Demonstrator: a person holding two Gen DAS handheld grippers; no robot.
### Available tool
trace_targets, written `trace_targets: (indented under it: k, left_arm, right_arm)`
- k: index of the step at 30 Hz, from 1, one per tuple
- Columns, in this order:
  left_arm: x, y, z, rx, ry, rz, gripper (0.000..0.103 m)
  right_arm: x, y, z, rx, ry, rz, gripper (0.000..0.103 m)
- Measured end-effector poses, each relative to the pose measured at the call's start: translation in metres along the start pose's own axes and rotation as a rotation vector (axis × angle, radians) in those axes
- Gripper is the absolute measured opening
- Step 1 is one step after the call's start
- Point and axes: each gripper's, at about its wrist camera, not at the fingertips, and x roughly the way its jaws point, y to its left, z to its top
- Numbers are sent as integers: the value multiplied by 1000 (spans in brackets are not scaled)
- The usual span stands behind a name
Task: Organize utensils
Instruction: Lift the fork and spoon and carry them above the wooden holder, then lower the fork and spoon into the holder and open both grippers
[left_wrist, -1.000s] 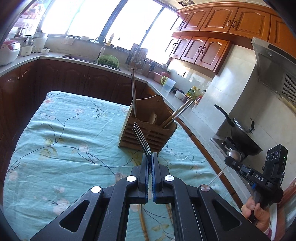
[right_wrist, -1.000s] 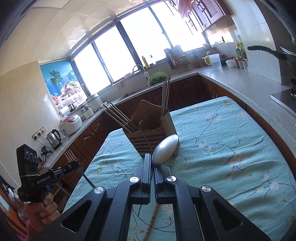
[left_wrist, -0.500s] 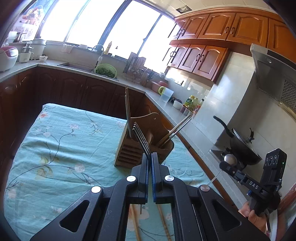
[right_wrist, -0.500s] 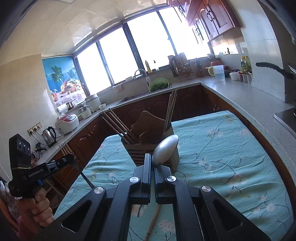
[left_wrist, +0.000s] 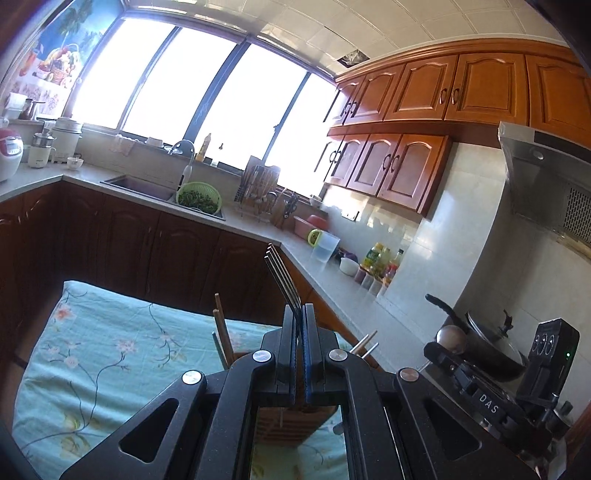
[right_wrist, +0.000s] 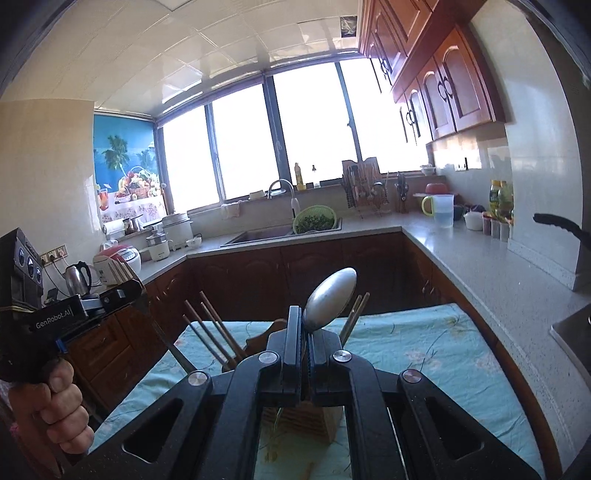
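Left gripper (left_wrist: 300, 314) clamped on fork (left_wrist: 281, 277), tines up and away, long axis along fingers; right gripper (right_wrist: 305, 325) clamped on spoon (right_wrist: 330, 298), bowl up, handle down between pads; wooden holder (right_wrist: 295, 419) just below and ahead of both, largely hidden under the grippers, on cloth-covered surface (left_wrist: 103, 354); chopsticks (right_wrist: 212, 330) already standing in it; judgement: both utensils point up, so each needs carrying over a slot and lowering handle-first; neither hand clearly nearer; kitchen counter (left_wrist: 255, 227) beyond.
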Motion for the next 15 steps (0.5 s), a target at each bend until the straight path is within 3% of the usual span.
trace_targets:
  k: [6, 15]
  left_arm:
    - [50, -2, -20, 42, -10, 39, 1]
    - [115, 9, -63, 51, 63, 83, 1]
  right_arm:
    - [33, 8, -4, -63, -26, -41, 3]
    - [68, 4, -32, -61, 47, -34, 3]
